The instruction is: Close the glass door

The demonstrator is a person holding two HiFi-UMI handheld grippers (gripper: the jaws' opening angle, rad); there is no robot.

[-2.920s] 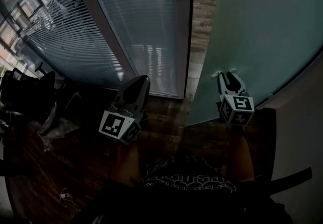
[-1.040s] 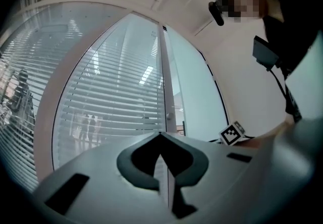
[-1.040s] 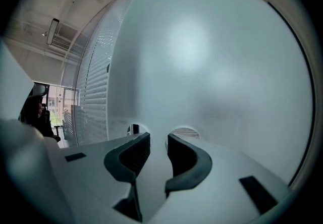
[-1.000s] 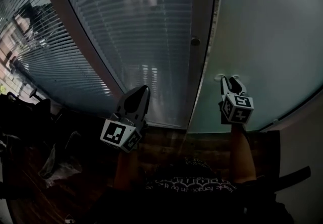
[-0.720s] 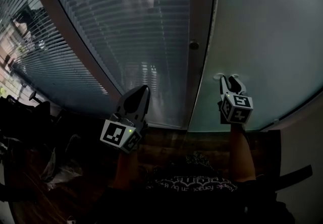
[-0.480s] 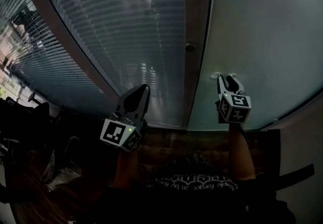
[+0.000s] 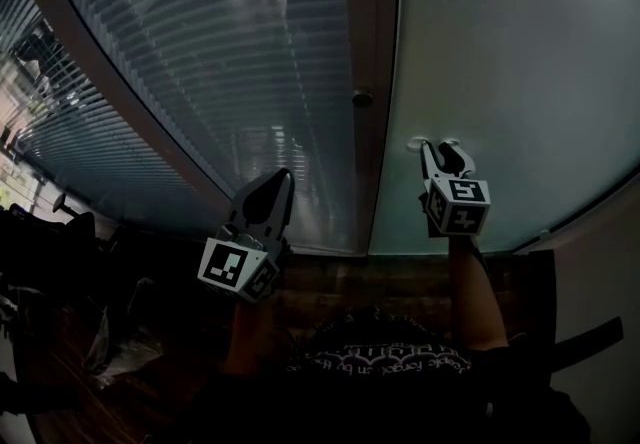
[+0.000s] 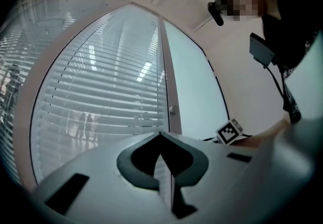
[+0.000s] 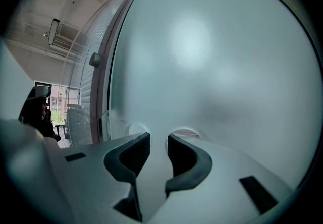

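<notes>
The frosted glass door (image 7: 520,62) stands at the right, its edge close along the dark frame post (image 7: 368,22). The right tool (image 7: 440,148) points at the door's lower part, near that edge. Its tips are at the glass, though contact cannot be confirmed. Its jaws stand slightly parted with nothing between them. The left tool (image 7: 278,178) is pressed together, empty, before the slatted blind panel (image 7: 200,62), apart from the door.

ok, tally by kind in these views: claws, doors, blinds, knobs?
claws: 2, left claw and right claw
glass door: 1
window blind: 1
round knob: 1
total: 5
</notes>
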